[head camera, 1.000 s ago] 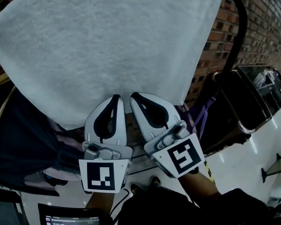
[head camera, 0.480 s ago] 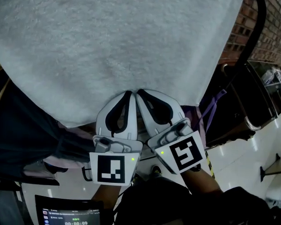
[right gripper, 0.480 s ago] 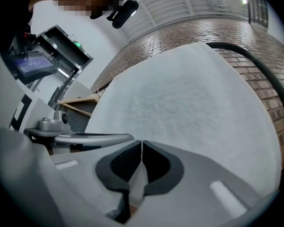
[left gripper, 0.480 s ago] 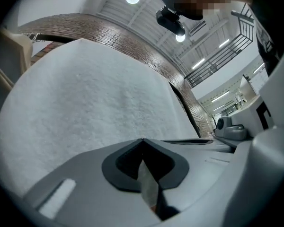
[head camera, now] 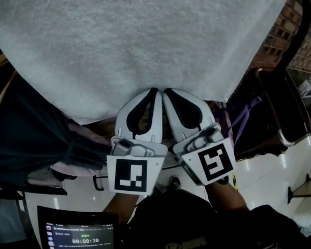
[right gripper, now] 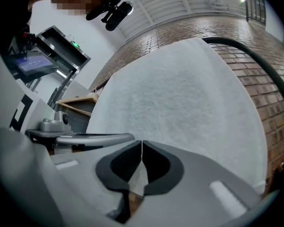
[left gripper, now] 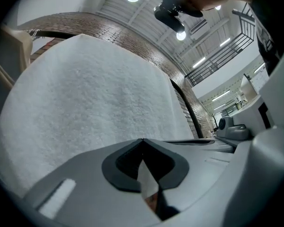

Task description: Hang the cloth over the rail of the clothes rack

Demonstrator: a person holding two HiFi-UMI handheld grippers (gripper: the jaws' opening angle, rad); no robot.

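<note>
Looking down in the head view, you have the left gripper point(head camera: 154, 92) and the right gripper point(head camera: 167, 92) side by side, tips nearly touching, both pinched on the near edge of the grey cloth point(head camera: 145, 35); the cloth spreads up and away from them like a sheet and fills the top of the view; a dark curved bar point(head camera: 296, 35) shows past its right corner, against a brick wall point(head camera: 277, 38), and I cannot tell whether it is the rack's rail. In the left gripper view, your jaws are clamped together on a thin fold of the cloth's edge, the rest rising broad in front; in the right gripper view it is the same, jaws closed on the hem, the bar arching beyond the cloth. You seem to be at the lifting step, with the cloth not yet over any rail; next, I judge, you must carry its far edge over the rail, lower until it drapes on both sides, and only then part the jaws.
</note>
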